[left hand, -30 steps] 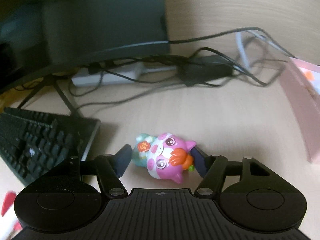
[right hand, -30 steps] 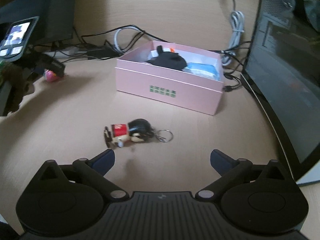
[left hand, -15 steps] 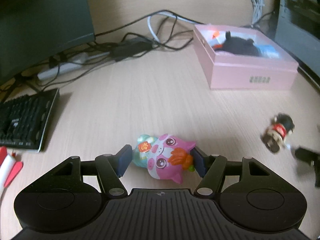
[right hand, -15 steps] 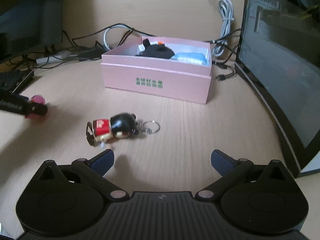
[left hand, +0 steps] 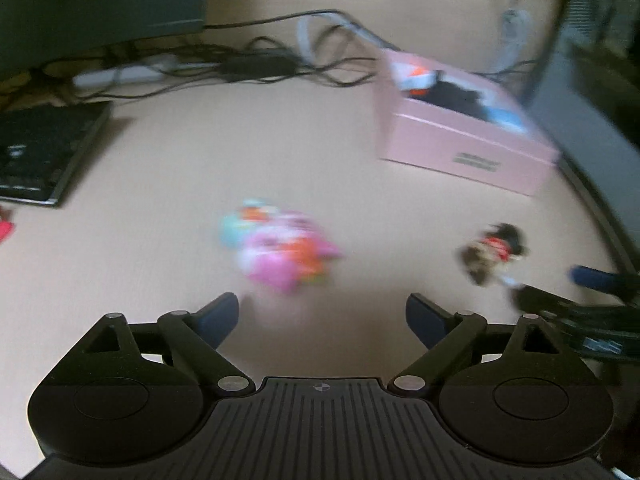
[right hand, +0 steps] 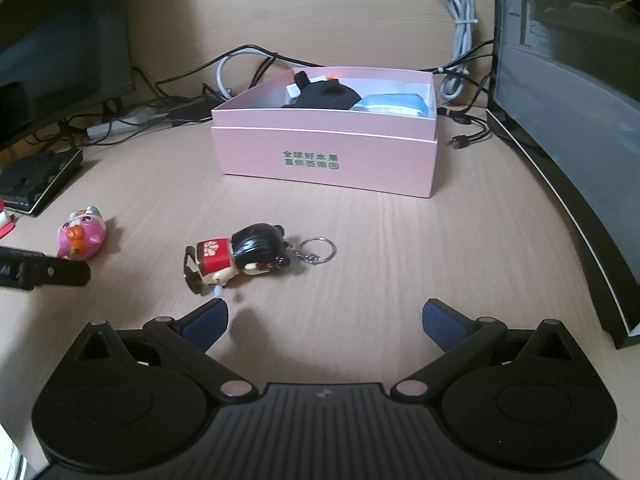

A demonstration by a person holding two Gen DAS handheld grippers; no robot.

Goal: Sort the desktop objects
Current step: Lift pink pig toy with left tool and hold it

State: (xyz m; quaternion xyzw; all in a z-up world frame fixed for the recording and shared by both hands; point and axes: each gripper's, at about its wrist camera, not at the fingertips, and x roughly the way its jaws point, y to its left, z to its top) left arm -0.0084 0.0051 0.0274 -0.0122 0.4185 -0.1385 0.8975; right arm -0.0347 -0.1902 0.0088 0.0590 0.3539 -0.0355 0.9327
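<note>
Two small hard-plastic toys lie loose on the wooden table [right hand: 400, 240] — light, stiff, likely slippery. The left tool [left hand: 322, 314], jaws just opened wide, has nothing between them; the pink pig figurine [left hand: 280, 252] suits a grip across its round body. The right tool [right hand: 325, 318] stands apart and empty near the black-haired doll keychain [right hand: 240, 258] — best pinched across the head, not the ring.

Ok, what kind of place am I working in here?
Most likely a home or office computer desk: a wooden desktop with a dark monitor at the left, a black keyboard beneath it, and tangled cables behind the pink box.

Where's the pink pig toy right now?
The pink pig toy lies on the desk, left of the keychain doll, just beyond the open left tool.
</note>
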